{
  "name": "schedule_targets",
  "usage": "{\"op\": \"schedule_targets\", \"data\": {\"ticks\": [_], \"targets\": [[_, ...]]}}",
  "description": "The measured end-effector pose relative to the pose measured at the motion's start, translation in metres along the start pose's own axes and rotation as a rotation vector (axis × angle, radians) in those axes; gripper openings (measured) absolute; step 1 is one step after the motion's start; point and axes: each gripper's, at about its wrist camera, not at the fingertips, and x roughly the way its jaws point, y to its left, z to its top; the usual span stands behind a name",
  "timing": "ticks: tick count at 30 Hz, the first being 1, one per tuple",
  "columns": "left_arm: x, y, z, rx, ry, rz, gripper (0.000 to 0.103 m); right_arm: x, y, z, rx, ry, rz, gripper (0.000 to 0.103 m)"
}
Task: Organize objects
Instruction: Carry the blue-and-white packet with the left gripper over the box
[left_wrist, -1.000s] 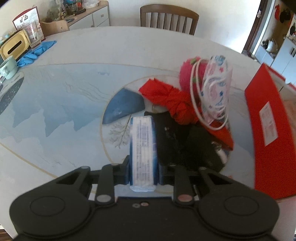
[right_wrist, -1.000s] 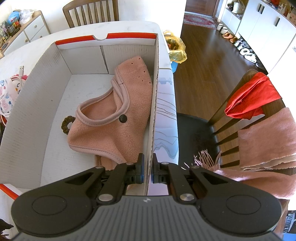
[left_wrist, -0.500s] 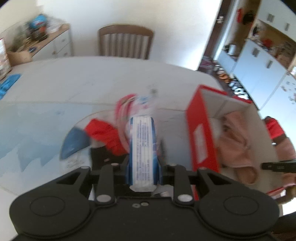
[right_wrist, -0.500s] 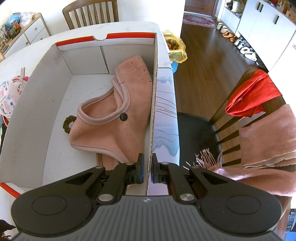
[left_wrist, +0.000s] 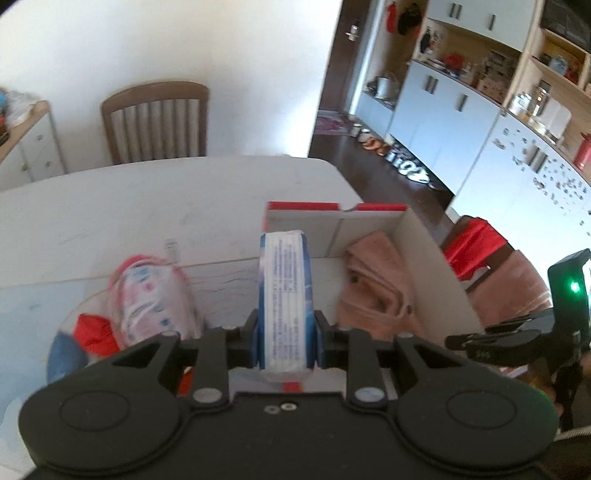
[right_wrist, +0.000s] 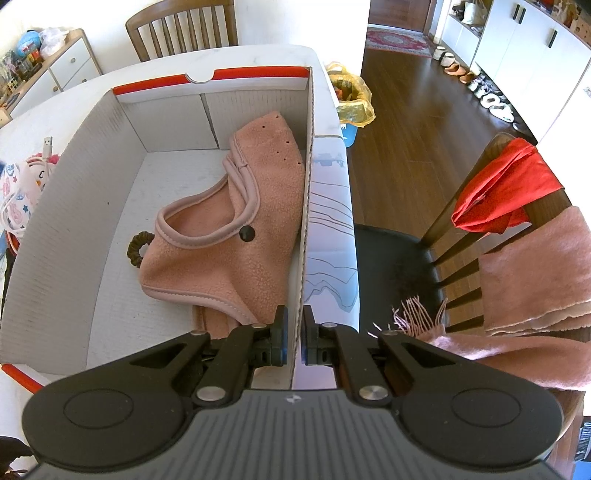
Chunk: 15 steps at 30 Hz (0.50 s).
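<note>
My left gripper (left_wrist: 285, 334) is shut on a blue and white tissue pack (left_wrist: 285, 291) and holds it in the air above the near left wall of the red and white cardboard box (left_wrist: 373, 221). A pink fleece garment (left_wrist: 376, 284) lies inside the box; it also shows in the right wrist view (right_wrist: 229, 229) with a brown hair tie (right_wrist: 138, 249). My right gripper (right_wrist: 292, 330) is shut on the box's right wall (right_wrist: 306, 206). It shows at the right edge of the left wrist view (left_wrist: 517, 338).
A bag of patterned masks (left_wrist: 155, 295), a red cloth (left_wrist: 94, 330) and a white cable lie on the table left of the box. A wooden chair (left_wrist: 155, 122) stands at the far side. Another chair (right_wrist: 480, 240) with red and pink cloths stands at the right.
My left gripper has lifted the tissue pack off the table and swung it right, from over the pile of cloths to over the box. My right gripper has kept its hold on the box wall.
</note>
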Motion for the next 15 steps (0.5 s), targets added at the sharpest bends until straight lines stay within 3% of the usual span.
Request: {"op": "schedule_targets", "data": {"ticks": [15], "targets": [[0.075,-0.072,0.026,0.207,0.083,-0.030,0.024,0.001,-0.005,-0.003,0.006,-0.011,0.022,0.006]]}}
